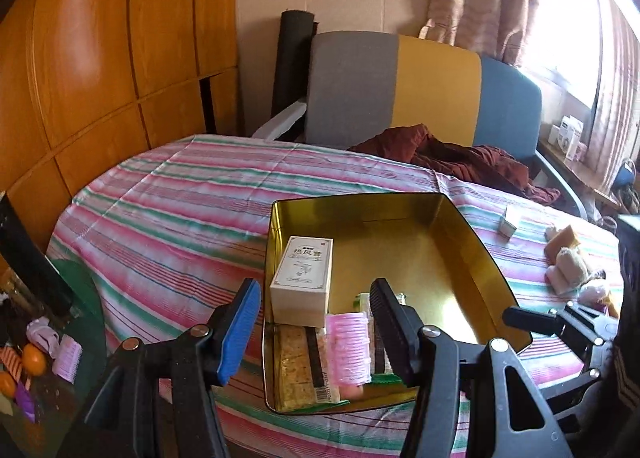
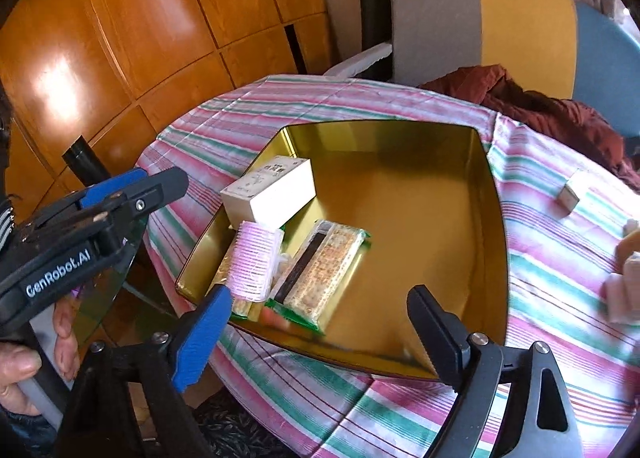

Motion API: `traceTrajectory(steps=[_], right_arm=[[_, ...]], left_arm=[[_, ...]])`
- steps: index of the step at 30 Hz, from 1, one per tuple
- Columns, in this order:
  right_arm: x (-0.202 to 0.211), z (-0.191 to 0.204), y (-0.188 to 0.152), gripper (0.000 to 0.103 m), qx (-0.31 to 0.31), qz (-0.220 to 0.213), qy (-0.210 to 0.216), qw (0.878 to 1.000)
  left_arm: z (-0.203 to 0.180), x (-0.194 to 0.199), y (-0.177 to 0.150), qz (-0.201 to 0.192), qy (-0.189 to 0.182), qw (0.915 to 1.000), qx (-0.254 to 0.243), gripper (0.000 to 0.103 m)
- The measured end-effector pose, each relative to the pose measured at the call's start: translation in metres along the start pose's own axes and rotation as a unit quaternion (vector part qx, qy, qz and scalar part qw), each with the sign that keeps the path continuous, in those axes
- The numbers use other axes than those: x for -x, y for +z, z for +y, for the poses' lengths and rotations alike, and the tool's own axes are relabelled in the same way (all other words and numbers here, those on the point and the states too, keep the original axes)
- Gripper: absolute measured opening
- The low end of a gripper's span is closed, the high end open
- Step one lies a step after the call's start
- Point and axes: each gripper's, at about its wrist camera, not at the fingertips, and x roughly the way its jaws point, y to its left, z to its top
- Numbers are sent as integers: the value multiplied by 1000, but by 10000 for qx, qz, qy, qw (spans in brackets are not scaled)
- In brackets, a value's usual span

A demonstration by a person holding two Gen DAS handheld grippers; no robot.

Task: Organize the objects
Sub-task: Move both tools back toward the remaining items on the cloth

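A gold tin (image 1: 460, 254) (image 2: 440, 185) sits on the striped tablecloth. Inside lie a white box (image 1: 302, 278) (image 2: 270, 191), a pink hair roller (image 1: 347, 348) (image 2: 256, 260) and cracker packets (image 1: 296, 370) (image 2: 324, 274). My left gripper (image 1: 316, 322) is open and empty, over the tin's near left corner, with the roller between its fingers' line of sight. It also shows in the right wrist view (image 2: 160, 185). My right gripper (image 2: 320, 322) is open and empty above the tin's near edge.
A small white box (image 1: 510, 221) (image 2: 570, 193) and plush toys (image 1: 572, 262) (image 2: 624, 278) lie on the cloth to the right. A red garment (image 1: 460, 155) lies on the chair (image 1: 400, 85) behind. A second pink roller (image 1: 68, 358) and oranges (image 1: 34, 358) lie on the glass surface at left.
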Motion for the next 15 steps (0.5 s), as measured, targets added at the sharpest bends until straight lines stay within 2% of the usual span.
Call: traceTrajectory(steps=[8,15], right_arm=[[18,-22,-1,92,-233,-198,-182,9994],[31,-63,-10,92,-731,-248,-448,9960]], left_arm=[[-20,3,-1,42,-200,9995,-224,58],[-47,3,5,52,-538,9973,-495,58]])
